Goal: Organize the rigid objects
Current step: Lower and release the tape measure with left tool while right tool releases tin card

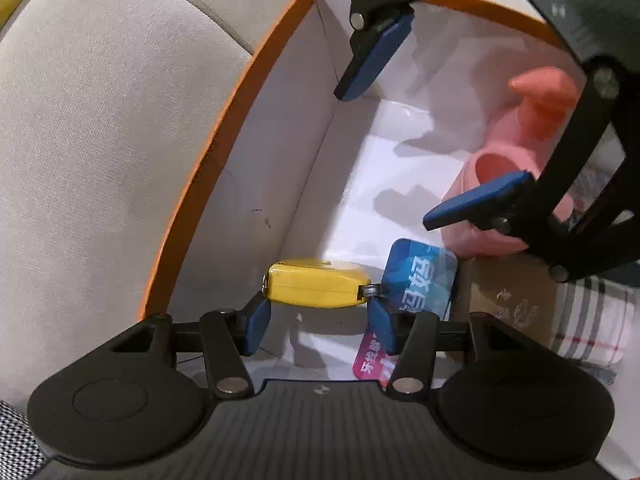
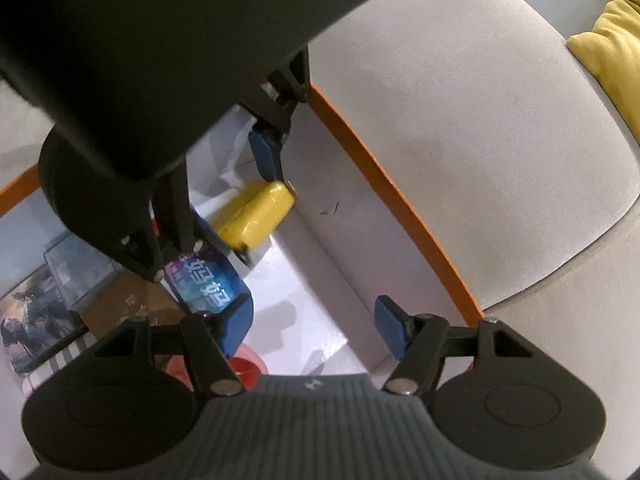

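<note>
A yellow tape measure [image 1: 316,283] lies inside a white box with an orange rim [image 1: 224,128], in the corner by its left wall. My left gripper [image 1: 318,322] stands just behind it, jaws apart on either side of it, pads [image 1: 256,322] near its ends. The tape measure also shows in the right wrist view [image 2: 256,212], with the left gripper's fingers around it. My right gripper [image 2: 316,328] is open and empty above the box floor; it also shows in the left wrist view [image 1: 400,132]. A pink plastic cup [image 1: 504,184] lies in the box.
A blue printed packet [image 1: 420,276] lies beside the tape measure. A brown cardboard box [image 1: 508,300] and a plaid cloth [image 1: 592,320] sit at the right. The box rests on a beige sofa cushion [image 2: 480,140]. A yellow pillow [image 2: 612,48] lies at the far right.
</note>
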{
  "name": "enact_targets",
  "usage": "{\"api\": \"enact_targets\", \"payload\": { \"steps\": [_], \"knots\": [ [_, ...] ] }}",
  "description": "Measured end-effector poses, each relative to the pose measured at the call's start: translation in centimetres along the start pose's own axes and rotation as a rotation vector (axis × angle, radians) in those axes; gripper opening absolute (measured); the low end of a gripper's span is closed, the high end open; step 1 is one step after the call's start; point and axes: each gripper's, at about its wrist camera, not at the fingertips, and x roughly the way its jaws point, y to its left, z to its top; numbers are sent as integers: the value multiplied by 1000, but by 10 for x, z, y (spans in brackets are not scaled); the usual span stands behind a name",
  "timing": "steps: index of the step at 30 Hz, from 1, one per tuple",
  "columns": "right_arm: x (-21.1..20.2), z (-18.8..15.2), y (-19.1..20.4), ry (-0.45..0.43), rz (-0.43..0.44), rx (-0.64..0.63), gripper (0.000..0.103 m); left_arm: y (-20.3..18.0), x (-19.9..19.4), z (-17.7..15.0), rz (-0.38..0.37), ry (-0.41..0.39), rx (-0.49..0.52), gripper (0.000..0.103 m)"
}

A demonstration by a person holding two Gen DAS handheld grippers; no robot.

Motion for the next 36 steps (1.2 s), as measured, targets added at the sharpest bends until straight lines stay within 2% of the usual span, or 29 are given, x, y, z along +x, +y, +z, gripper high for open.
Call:
{"api": "enact_targets", "payload": {
  "steps": [8,11,12,17,23,26,31,36],
  "knots": [
    [-9,6,-2,2,5,-5,68,2,-11,-2,28,-27,-26,68],
    [-10,7,2,2,-3,-8,68,6,-19,-4,18,-40,-52,36],
    [-9,5,3,1,-8,-10,68,8,-21,-5,14,-47,-66,30],
    [-14,6,7,1,-17,-15,68,13,-20,-7,-20,-18,-76,16],
    [-12,9,10,7,-20,-16,67,20,-19,-8,-72,-34,-121,16],
    [-10,10,10,4,-19,-12,67,24,-16,-2,-41,-46,-135,17],
    [-4,12,6,10,-18,-11,67,45,-6,9,4,-41,-243,17],
    [3,15,-3,-2,-26,26,65,49,0,10,22,-62,-241,17]
  ]
}}
